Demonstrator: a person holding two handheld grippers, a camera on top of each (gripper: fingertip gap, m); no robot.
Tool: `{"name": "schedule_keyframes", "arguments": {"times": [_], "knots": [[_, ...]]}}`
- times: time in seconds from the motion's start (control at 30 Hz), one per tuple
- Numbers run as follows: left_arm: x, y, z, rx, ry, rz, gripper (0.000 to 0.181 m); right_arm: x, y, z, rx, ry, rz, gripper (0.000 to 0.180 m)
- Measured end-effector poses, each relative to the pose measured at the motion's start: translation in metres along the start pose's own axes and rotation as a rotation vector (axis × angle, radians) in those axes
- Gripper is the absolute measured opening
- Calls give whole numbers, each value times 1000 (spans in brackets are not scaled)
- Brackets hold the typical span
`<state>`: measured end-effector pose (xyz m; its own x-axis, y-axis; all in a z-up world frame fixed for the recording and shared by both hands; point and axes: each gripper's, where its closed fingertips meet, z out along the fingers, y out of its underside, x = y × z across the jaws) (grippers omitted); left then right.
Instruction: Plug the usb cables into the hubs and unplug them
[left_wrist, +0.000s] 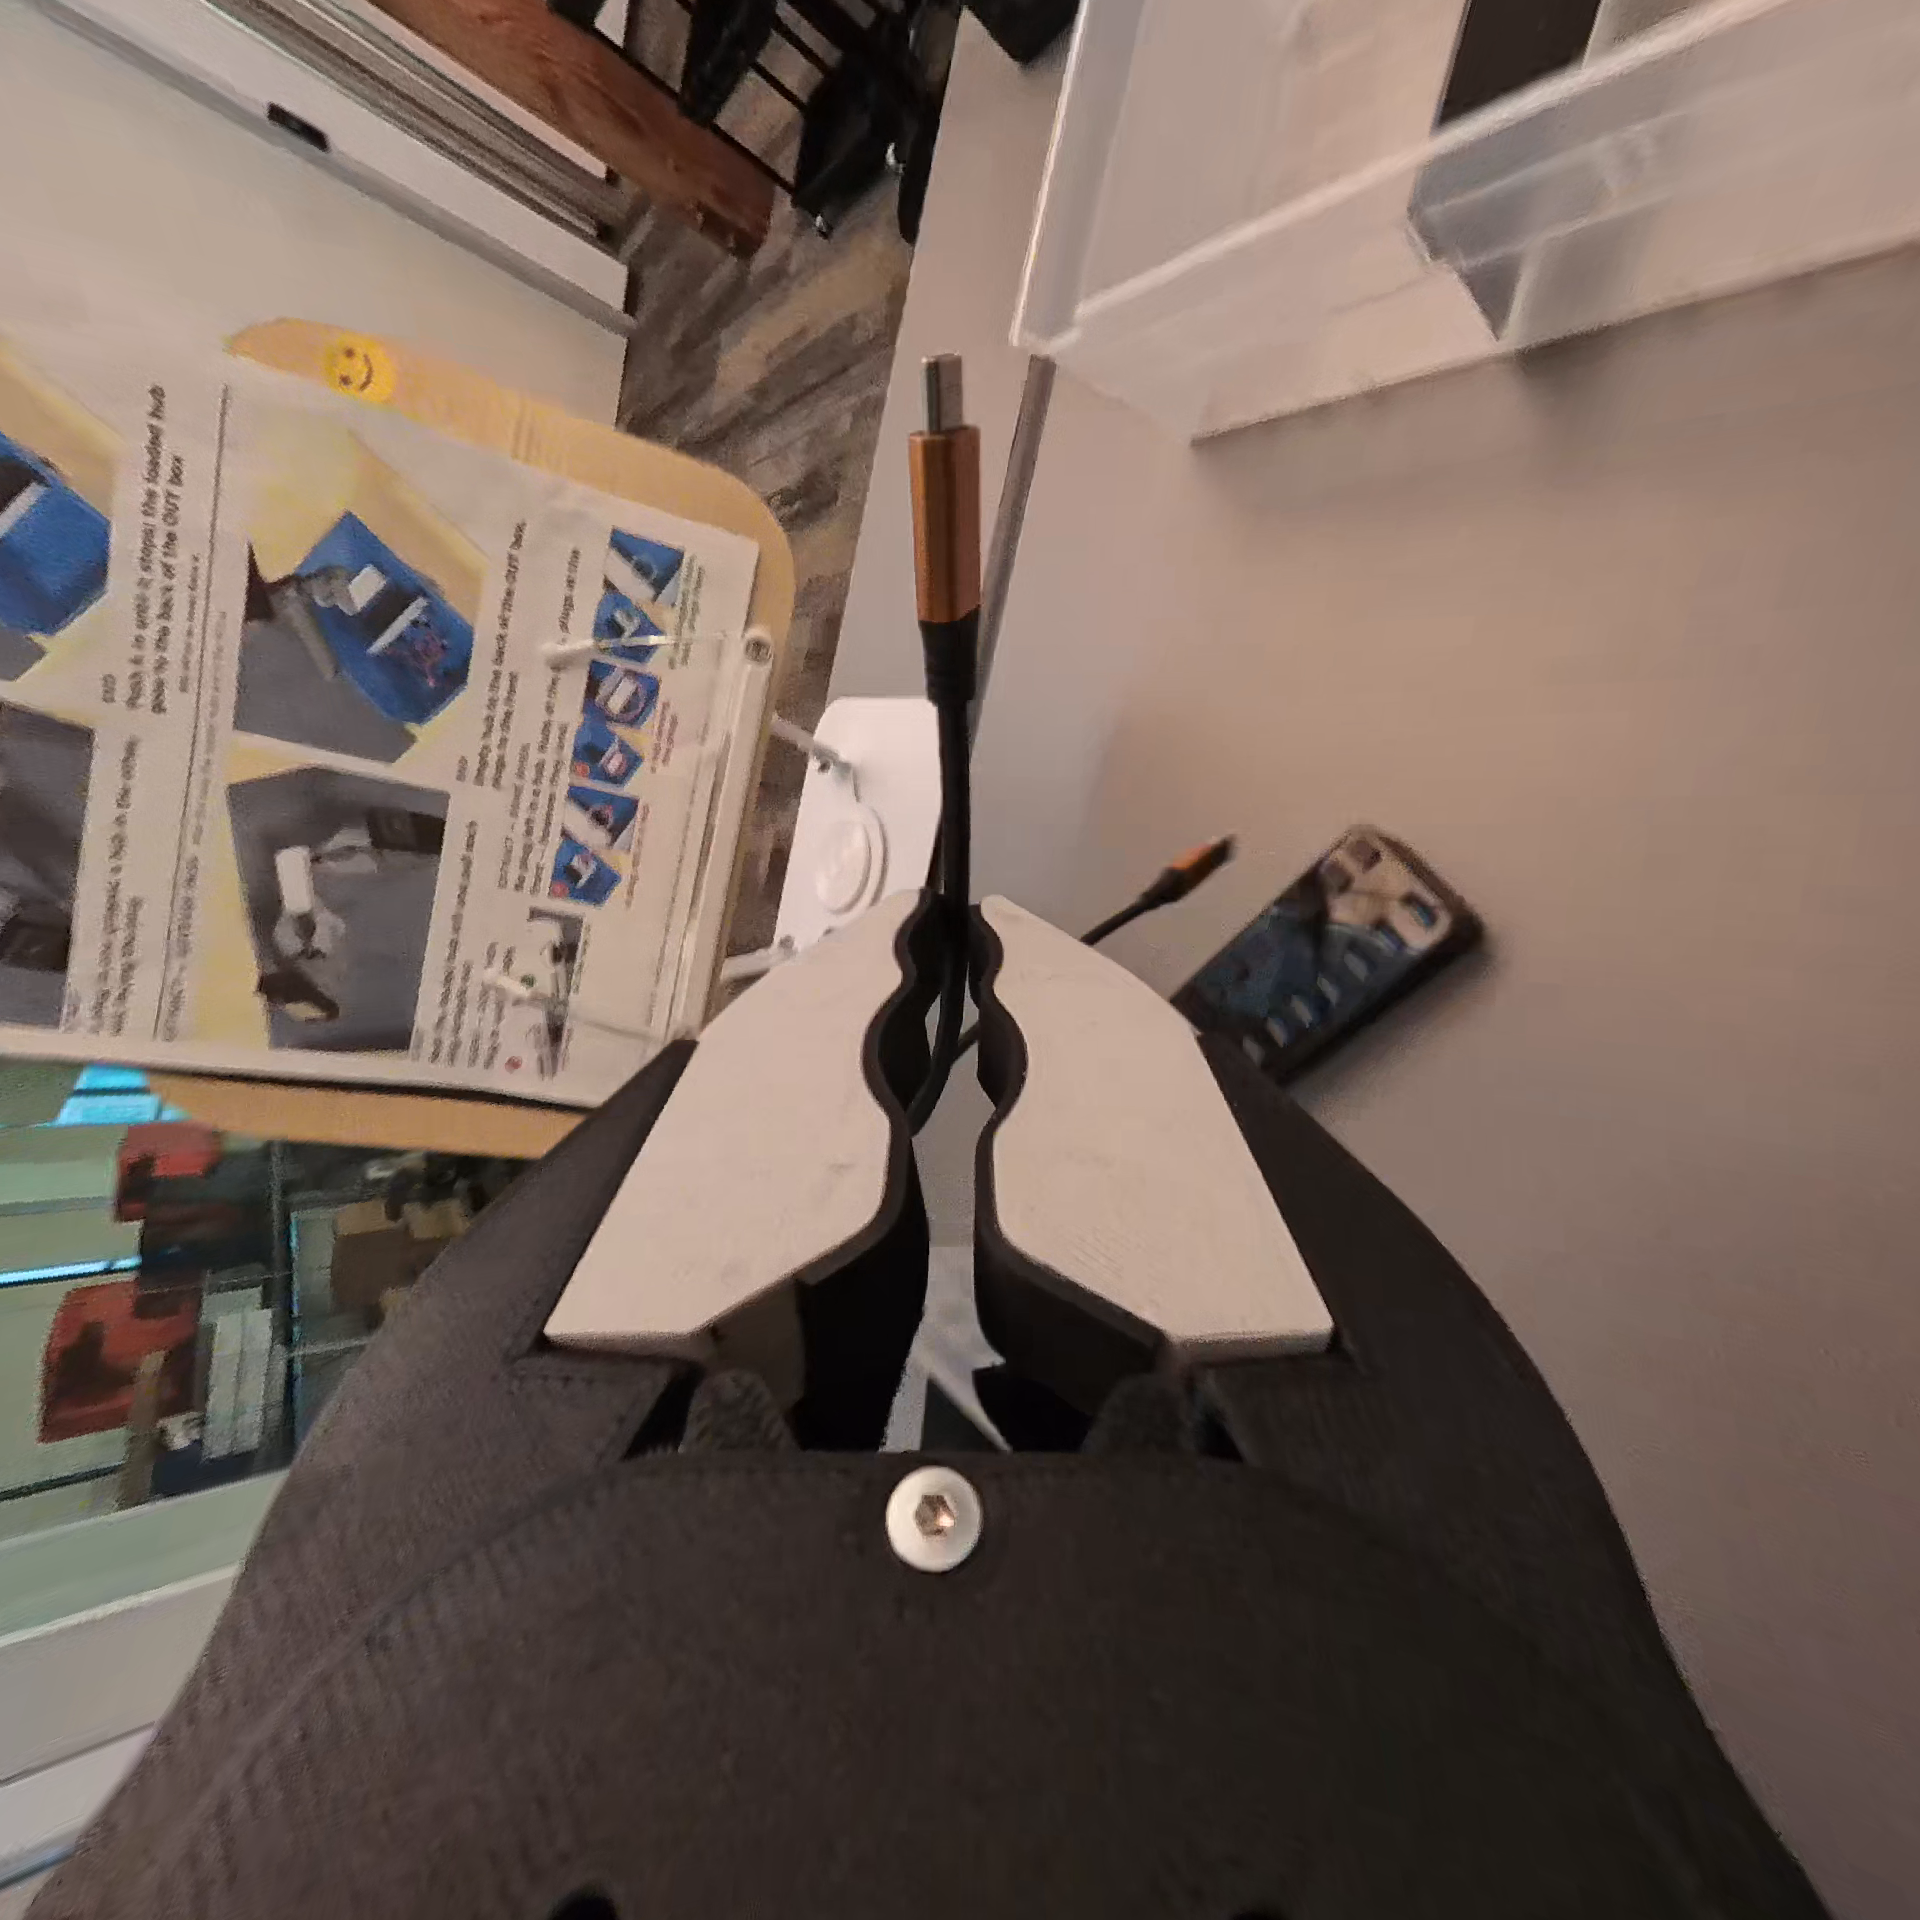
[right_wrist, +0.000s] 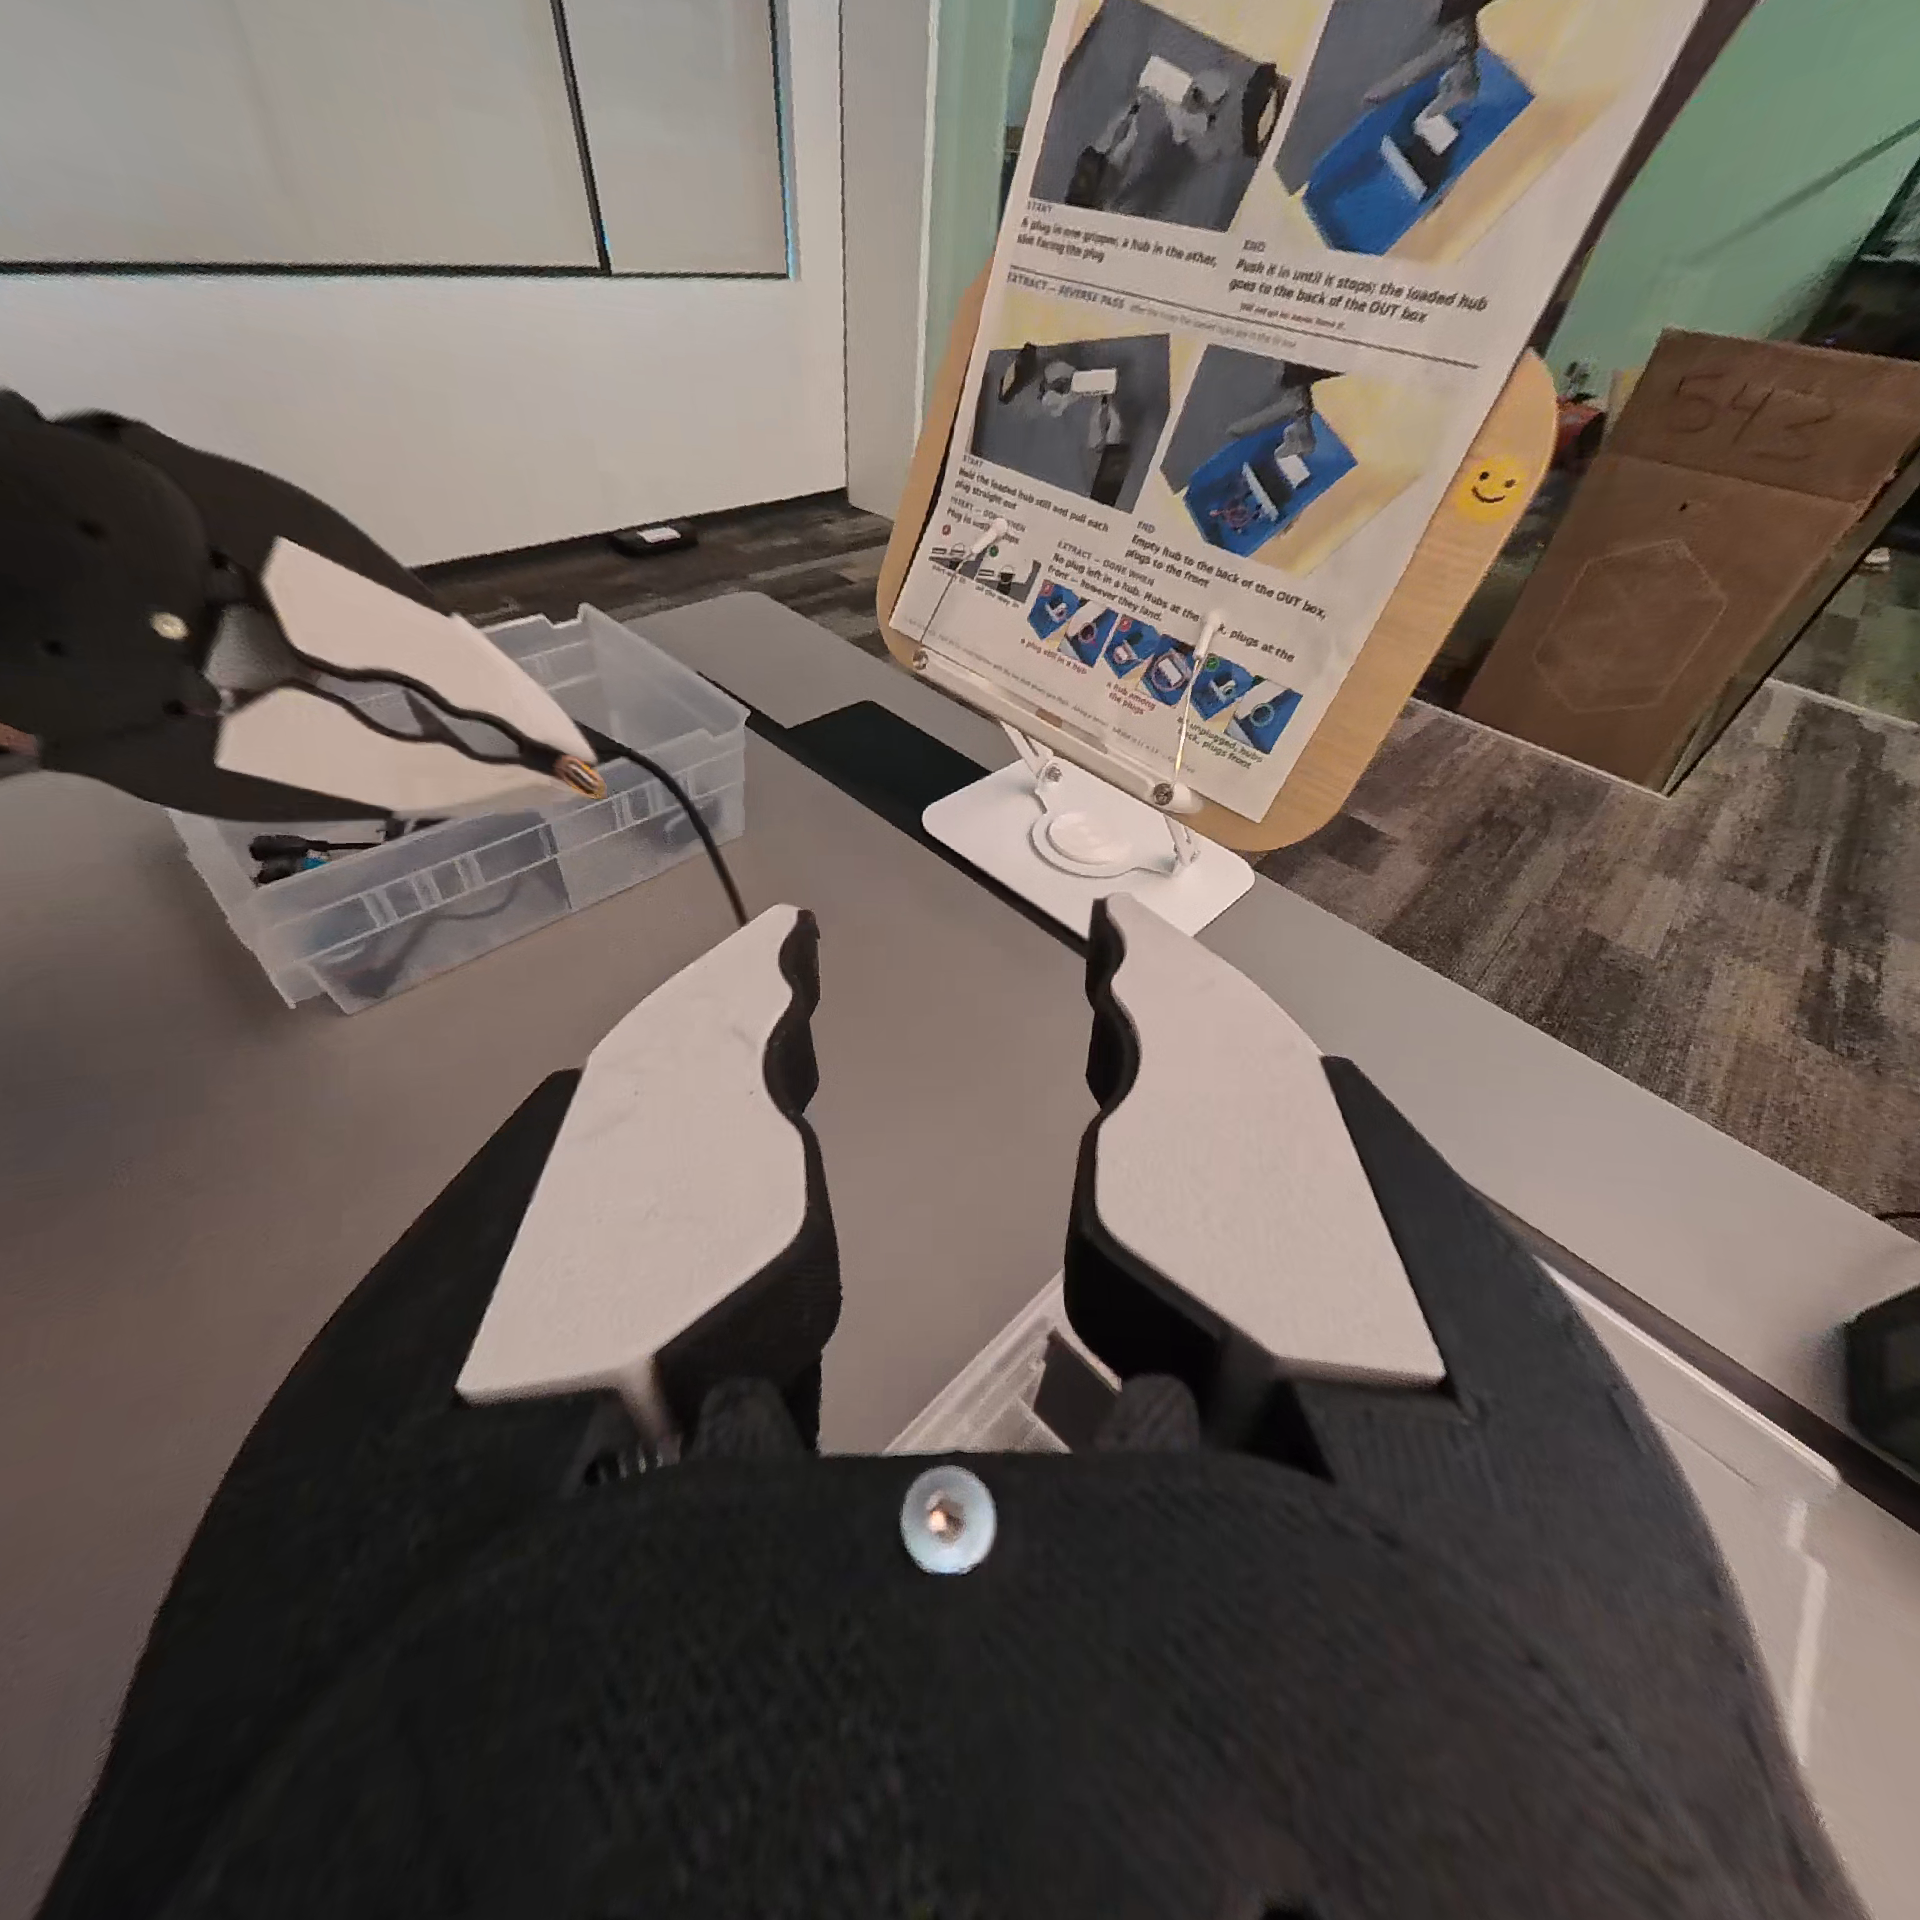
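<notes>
My left gripper (left_wrist: 951, 914) is shut on the black cord of a USB cable (left_wrist: 956, 790). Its orange-sleeved plug (left_wrist: 943, 520) sticks straight out ahead of the fingertips, in the air above the grey table (left_wrist: 1507, 727). A black USB hub (left_wrist: 1340, 956) with blue ports lies on the table to the right, with a second orange plug (left_wrist: 1195, 862) beside it. In the right wrist view, my right gripper (right_wrist: 951, 935) is open and empty above the table (right_wrist: 935, 1039). The left gripper (right_wrist: 577, 764) shows at the left there, its cord (right_wrist: 696, 831) trailing down.
A clear bin (right_wrist: 468, 831) holding dark cables stands on the table behind the left gripper, also in the left wrist view (left_wrist: 1455, 208). An instruction sheet on a white stand (right_wrist: 1195, 416) is at the table's far edge. Another clear bin (right_wrist: 1039, 1371) lies under my right gripper. A cardboard box (right_wrist: 1714, 571) stands on the floor. Tip to tip, the grippers are about 20 cm apart. Measured from the fingertips, the black USB hub (left_wrist: 1340, 956) is 20 cm or so from the left gripper and 30 cm from the right.
</notes>
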<state>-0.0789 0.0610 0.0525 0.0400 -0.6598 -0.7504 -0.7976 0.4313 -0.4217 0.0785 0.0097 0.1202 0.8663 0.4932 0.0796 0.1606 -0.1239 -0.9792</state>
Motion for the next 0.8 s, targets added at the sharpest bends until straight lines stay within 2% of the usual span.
{"name": "schedule_keyframes", "arguments": {"times": [0.1,0.23,0.47,0.63,0.73,0.8], "knots": [[29,-13,36,20,47,102,3,4,-1,-5,-3,15,-8,50],[103,9,78,-67,207,276,3,4,-2,-13,0,18,-23,50],[174,25,92,-78,309,370,3,9,-6,-18,19,11,-25,49],[192,24,94,-47,343,180,10,15,-6,-15,19,16,-16,49],[183,15,82,-11,390,-44,44,15,-5,-16,20,10,-15,49],[165,3,63,68,397,-230,55,16,-6,-18,23,12,-18,49]]}}
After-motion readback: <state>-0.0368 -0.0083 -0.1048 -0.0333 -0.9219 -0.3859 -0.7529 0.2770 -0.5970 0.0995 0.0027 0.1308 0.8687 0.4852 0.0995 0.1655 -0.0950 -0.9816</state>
